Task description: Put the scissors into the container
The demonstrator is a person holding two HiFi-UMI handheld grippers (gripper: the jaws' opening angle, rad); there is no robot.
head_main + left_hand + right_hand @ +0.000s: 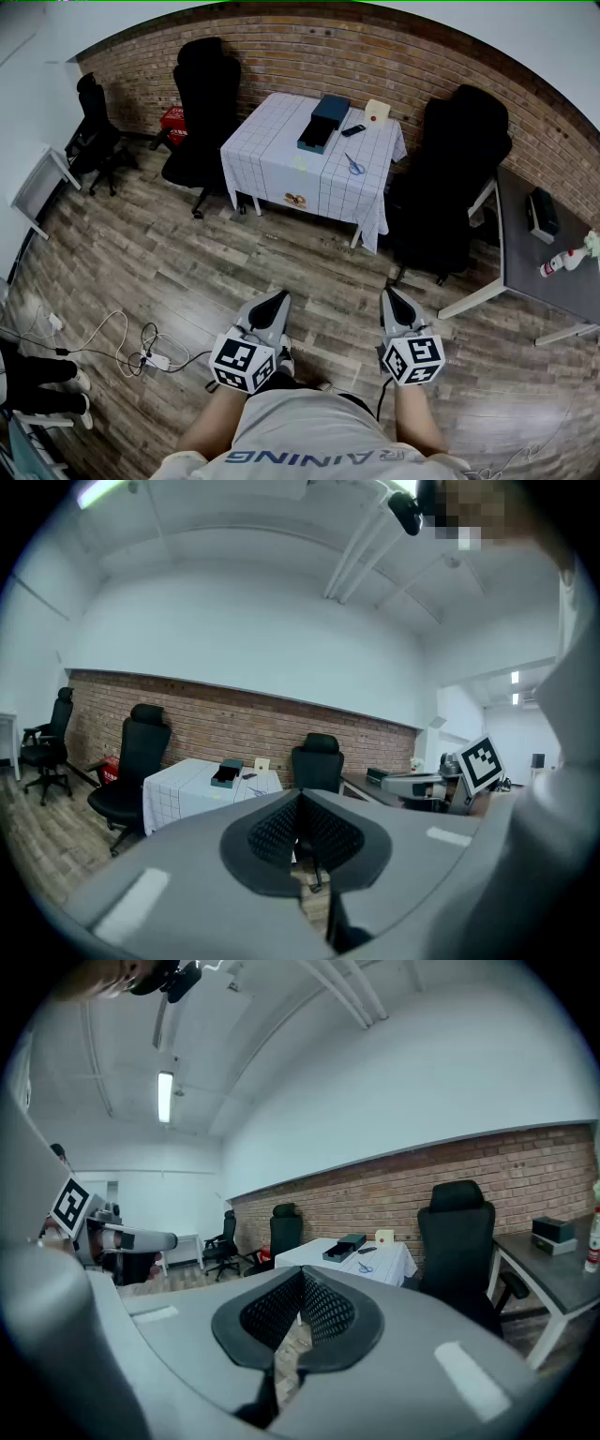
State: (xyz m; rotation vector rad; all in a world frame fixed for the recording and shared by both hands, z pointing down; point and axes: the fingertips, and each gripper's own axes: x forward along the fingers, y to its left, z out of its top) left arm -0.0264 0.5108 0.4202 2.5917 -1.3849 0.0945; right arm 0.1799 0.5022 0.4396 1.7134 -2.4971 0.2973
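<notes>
Head view shows me the left gripper (pixel 278 298) and the right gripper (pixel 388 294) held low over the wooden floor (pixel 141 272), side by side and pointing toward a surface (pixel 272 150) draped in a white checked cloth, well apart from both. The scissors (pixel 354 165) lie flat on that cloth near its right edge, and the dark container (pixel 322 123) sits farther back, apart from them, with a small dark remote (pixel 353 130) between the two. A black chair (pixel 208 94) stands at the surface's left and another chair (pixel 459 178) at its right. Left gripper view gives me the jaws clenched pad to pad with nothing between them; the covered surface shows far off beyond them. Right gripper view gives me the same, jaws pressed together and empty, with the scissors (pixel 365 1267) tiny on the cloth in the distance.
</notes>
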